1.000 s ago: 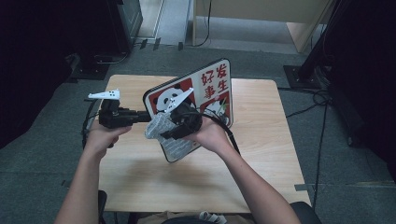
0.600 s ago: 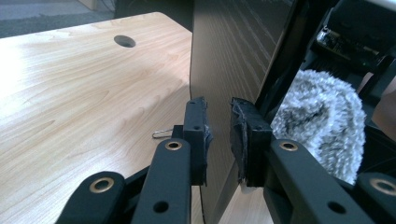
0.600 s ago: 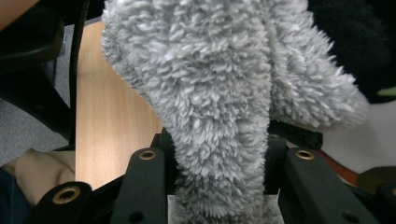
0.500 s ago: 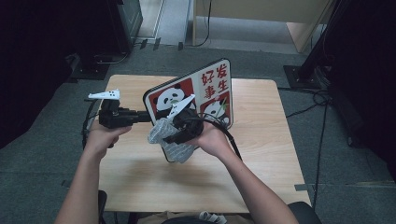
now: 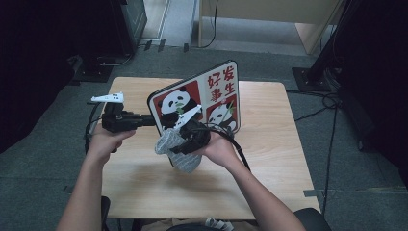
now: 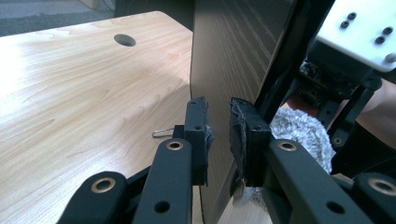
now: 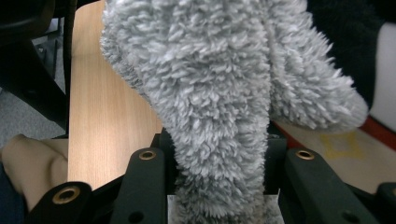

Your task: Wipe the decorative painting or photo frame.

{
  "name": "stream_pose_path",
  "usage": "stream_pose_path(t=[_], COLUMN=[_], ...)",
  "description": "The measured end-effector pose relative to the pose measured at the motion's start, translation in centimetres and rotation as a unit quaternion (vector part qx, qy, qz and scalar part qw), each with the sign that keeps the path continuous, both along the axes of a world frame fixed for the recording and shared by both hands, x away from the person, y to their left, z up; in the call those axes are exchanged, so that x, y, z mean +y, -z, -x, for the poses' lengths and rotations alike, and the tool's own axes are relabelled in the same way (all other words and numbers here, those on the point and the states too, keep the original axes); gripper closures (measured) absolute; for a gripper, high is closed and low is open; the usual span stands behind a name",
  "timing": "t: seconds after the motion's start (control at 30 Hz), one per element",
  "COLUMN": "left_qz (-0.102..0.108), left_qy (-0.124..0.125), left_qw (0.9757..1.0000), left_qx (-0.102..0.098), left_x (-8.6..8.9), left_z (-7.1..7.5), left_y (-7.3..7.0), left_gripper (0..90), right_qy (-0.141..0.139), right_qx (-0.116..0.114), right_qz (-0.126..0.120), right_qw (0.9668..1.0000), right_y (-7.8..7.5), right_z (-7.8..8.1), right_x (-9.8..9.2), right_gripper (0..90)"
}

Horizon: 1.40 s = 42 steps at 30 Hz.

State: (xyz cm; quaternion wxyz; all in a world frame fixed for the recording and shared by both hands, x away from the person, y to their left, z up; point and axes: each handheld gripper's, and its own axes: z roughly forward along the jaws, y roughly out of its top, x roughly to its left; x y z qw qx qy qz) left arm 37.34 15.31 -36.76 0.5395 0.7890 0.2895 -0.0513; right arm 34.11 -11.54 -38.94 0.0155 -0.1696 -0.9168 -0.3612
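Firmly, my left tongs [image 6: 219, 135] pinched the panda board's [image 5: 211, 94] edge upright — right tongs [image 7: 217, 186] squeezed the fluffy cloth [image 7: 224, 93]; wiping wanted light, even strokes.

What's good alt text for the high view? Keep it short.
Seen from above, a person at a wooden table tilts a panda-print board up on edge, the left tongs clamped on its left edge. The right tongs hold a fluffy grey cloth against the board's lower face.
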Motion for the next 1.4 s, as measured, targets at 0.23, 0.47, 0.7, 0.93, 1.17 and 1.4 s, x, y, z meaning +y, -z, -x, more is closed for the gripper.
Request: stream_pose_path(t=[0.23,0.47,0.7,0.93,1.17,1.4], left_qz=[0.001,-0.001,0.0,0.0,-0.002,-0.002], left_qy=[-0.002,-0.003,-0.002,-0.003,-0.004,-0.004], left_qw=[1.0,1.0,1.0,1.0,1.0,1.0], left_qx=[0.0,0.0,0.0,0.001,0.001,0.001], left_x=[0.0,0.0,0.0,0.0,0.0,0.1], left_z=[0.0,0.0,0.0,0.0,0.0,0.0], left_y=[0.1,0.1,0.1,0.1,0.2,0.2], left_gripper=[77.1,77.1,76.8,76.9,76.9,76.8], right_qy=[0.005,0.006,0.004,0.002,0.0,0.001], right_qx=[0.006,0.017,0.035,0.044,0.05,0.054], right_qz=[-0.01,-0.006,0.002,0.006,0.013,0.014], right_qw=[0.9999,0.9998,0.9994,0.999,0.9987,0.9984], right_y=[1.3,2.8,4.3,5.7,6.5,7.5], right_z=[0.2,0.5,0.7,0.7,0.8,0.9], right_x=[-0.3,-0.5,-0.6,-0.8,-0.8,-0.9], right_gripper=[64.0,64.0,63.7,63.8,63.9,63.9])
